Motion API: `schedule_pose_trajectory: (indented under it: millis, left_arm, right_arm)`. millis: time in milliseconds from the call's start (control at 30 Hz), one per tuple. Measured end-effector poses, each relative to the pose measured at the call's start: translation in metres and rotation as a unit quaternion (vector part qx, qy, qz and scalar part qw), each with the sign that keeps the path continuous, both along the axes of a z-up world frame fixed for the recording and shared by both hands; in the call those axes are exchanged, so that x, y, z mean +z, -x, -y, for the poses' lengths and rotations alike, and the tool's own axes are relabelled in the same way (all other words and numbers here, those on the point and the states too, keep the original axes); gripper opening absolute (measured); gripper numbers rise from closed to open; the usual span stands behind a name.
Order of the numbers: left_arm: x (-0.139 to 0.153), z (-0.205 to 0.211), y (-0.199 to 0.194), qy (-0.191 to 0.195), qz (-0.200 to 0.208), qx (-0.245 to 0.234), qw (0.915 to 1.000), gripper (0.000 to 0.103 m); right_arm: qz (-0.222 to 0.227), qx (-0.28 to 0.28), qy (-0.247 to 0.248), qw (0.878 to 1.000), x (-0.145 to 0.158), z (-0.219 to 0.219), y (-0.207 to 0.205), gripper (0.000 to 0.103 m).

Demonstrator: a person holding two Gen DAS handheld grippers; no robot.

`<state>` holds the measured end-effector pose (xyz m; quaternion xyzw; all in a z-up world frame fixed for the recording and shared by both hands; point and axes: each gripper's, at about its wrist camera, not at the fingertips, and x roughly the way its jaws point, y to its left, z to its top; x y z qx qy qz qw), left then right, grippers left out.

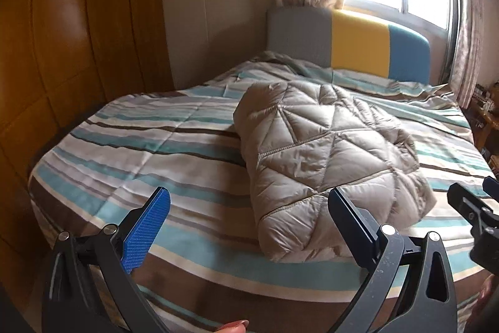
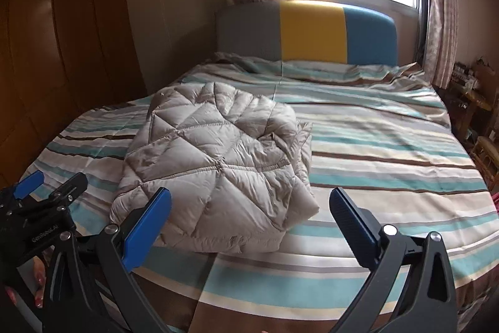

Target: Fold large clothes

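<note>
Left hand-held gripper (image 1: pixel 249 208) and right hand-held gripper (image 2: pixel 249 208) are built of black frames, silver screws and blue ribbed pads (image 1: pixel 145 234).

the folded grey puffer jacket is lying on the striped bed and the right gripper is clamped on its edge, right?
Not quite. The folded grey puffer jacket does lie on the striped bed, but the right gripper is open and holds nothing; the right wrist view shows its jaws spread, clear of the jacket.
</note>
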<state>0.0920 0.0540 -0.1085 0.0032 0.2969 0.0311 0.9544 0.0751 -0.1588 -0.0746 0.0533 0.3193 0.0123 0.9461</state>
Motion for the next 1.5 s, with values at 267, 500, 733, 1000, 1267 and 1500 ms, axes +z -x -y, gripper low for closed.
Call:
schedule_pose_trajectory:
  millis: [267, 500, 733, 1000, 1267, 1500]
  left_arm:
    - [0.007, 0.001, 0.022, 0.01, 0.011, -0.015, 0.9998, 0.1]
    - [0.007, -0.002, 0.023, 0.016, 0.006, -0.016, 0.9997, 0.1]
    - [0.008, -0.005, 0.022, 0.02, 0.005, -0.014, 0.9997, 0.1]
    - [0.007, -0.004, 0.022, 0.02, 0.006, -0.015, 0.9997, 0.1]
    - [0.007, -0.003, 0.022, 0.019, 0.005, -0.017, 0.9997, 0.1]
    - [0.006, -0.003, 0.022, 0.019, 0.005, -0.017, 0.9997, 0.1]
  right_arm:
    - [0.006, -0.002, 0.003, 1.0, 0.007, -0.001, 0.012, 0.101]
    - [0.003, -0.002, 0.0, 1.0, 0.004, 0.0, 0.012, 0.101]
    - [0.003, -0.007, -0.005, 1.0, 0.004, 0.003, 0.013, 0.101]
    - [0.003, -0.003, -0.003, 1.0, 0.004, 0.002, 0.013, 0.101]
    - [-0.001, -0.002, -0.004, 1.0, 0.003, 0.002, 0.013, 0.101]
    - [-0.002, -0.001, -0.004, 1.0, 0.002, 0.001, 0.013, 0.101]
